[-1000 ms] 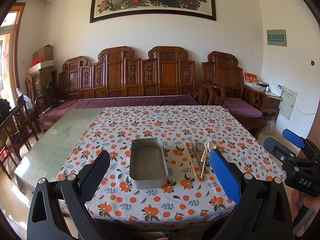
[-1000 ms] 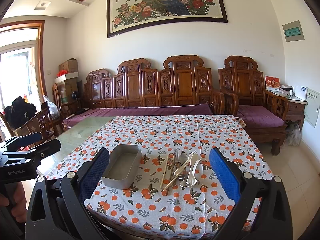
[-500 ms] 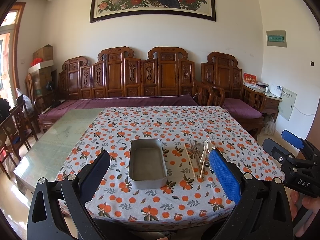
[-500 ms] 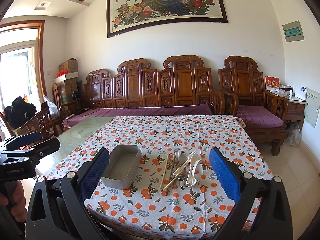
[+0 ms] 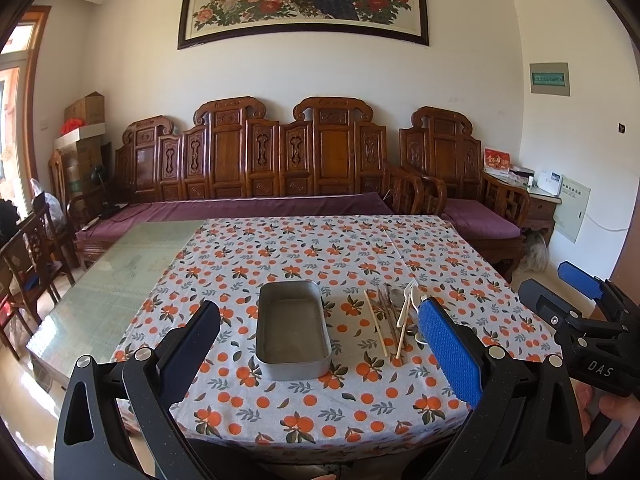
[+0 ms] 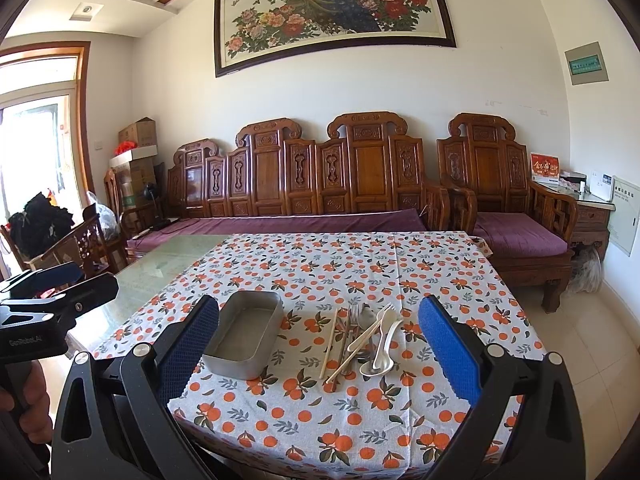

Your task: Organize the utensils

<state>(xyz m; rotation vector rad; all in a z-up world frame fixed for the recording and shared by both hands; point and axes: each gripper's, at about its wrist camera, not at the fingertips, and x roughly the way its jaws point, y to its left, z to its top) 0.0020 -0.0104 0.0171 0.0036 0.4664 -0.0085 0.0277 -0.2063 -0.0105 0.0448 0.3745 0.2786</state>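
Both the left tongs [image 5: 320,344] and right tongs [image 6: 320,344] hung spread and empty short of the table, the utensils [image 6: 362,338] heaped ahead between the right pair's fingers, just right of the tray [image 6: 244,332]. Thin, stiff and probably slick, they looked best pinched mid-shaft, one at a time. The cloth [image 6: 360,264] lay flat, a carved bench [image 6: 320,176] beyond.

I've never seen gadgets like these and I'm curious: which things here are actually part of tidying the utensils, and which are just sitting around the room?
Part of the job:
- metal tray, empty
- chopsticks
- white plastic spoons
- metal fork
- left hand-held gripper, open
- right hand-held gripper, open

Just there:
- orange-patterned tablecloth
- carved wooden sofa
- peacock painting
- cardboard boxes
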